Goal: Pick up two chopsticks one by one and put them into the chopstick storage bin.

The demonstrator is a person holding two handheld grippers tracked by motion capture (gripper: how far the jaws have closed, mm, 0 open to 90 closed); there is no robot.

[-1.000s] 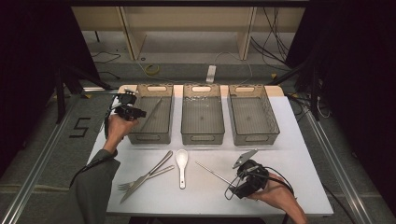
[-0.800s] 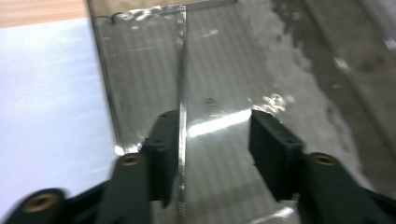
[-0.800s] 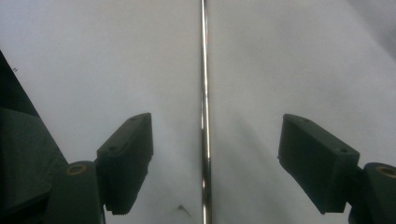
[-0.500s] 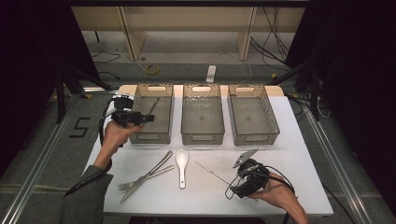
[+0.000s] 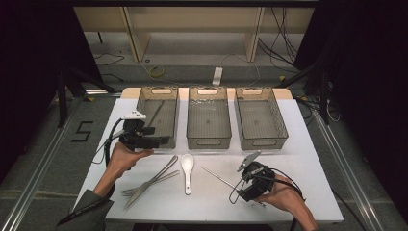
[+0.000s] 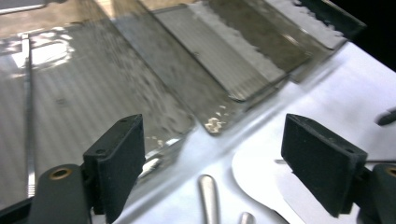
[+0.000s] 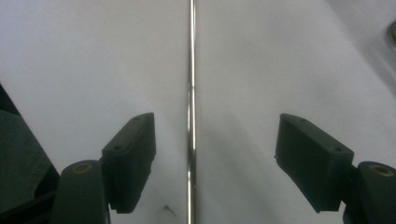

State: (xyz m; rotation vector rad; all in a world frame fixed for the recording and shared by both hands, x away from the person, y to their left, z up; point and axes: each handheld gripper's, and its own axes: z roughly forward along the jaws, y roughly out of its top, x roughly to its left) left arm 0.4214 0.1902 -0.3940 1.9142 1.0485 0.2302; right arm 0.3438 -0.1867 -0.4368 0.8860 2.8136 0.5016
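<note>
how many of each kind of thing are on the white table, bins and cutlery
translucent grey plastic bins: 3
thin metal chopsticks (one in the left bin, one on the table): 2
white soup spoon: 1
silver metal fork: 1
silver metal knife: 1
total: 8
</note>
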